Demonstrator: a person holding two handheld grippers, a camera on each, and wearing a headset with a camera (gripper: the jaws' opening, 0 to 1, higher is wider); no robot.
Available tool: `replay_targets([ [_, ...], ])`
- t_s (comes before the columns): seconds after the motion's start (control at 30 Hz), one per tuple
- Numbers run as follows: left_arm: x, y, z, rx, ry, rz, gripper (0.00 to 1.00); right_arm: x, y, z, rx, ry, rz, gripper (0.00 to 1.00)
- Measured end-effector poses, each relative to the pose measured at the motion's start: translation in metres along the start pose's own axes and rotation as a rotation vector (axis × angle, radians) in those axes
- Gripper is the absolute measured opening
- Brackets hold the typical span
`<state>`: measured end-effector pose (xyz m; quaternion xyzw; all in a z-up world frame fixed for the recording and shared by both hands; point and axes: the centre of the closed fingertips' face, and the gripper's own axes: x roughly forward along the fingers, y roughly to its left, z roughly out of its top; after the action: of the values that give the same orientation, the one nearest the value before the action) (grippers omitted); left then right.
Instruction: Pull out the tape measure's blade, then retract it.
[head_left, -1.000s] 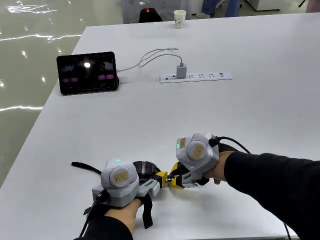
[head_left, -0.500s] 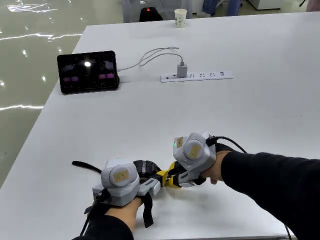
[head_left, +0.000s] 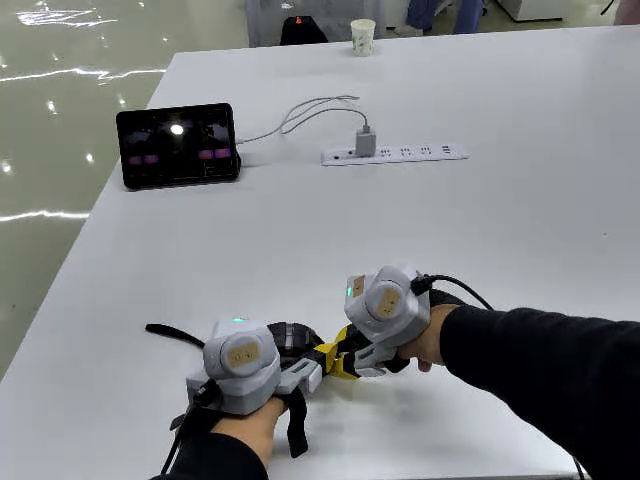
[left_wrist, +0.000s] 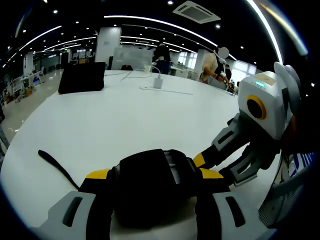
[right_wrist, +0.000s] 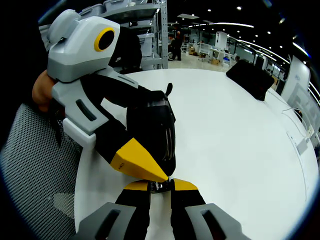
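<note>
Clamping black round tape measure (left_wrist: 150, 185) on white counter (head_left: 420, 230): my left gripper (head_left: 308, 362) jaws. Right gripper (right_wrist: 160, 188) jaws nearly closed on its small metal blade hook (right_wrist: 161, 185). Pull-out barely begun, I judge; next, I draw straight away from the case.

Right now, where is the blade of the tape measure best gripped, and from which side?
Grip the metal hook at the blade's end, where it juts from the case. Come head-on, opposite the left gripper holding the case, fingers flat across it; the right gripper looks so placed.
</note>
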<state>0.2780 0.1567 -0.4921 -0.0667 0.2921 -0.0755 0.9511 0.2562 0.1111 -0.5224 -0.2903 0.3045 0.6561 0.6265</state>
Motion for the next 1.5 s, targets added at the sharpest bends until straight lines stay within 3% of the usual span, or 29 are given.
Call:
replay_targets([
  [1.03, 0.001, -0.001, 0.002, 0.013, -0.003, -0.008, 0.65, -0.005, -0.001, 0.003, -0.012, -0.014, -0.042, 0.13],
  [1.33, 0.0, -0.001, 0.004, 0.013, 0.012, -0.039, 0.64, -0.015, -0.002, 0.004, -0.001, -0.037, -0.066, 0.13],
  [1.43, -0.004, -0.001, 0.008, -0.039, -0.004, -0.073, 0.63, -0.018, -0.001, 0.001, 0.003, -0.044, -0.075, 0.13],
  [1.5, -0.004, 0.001, 0.009, -0.031, 0.002, -0.075, 0.63, -0.021, -0.002, -0.001, 0.02, -0.052, -0.082, 0.13],
])
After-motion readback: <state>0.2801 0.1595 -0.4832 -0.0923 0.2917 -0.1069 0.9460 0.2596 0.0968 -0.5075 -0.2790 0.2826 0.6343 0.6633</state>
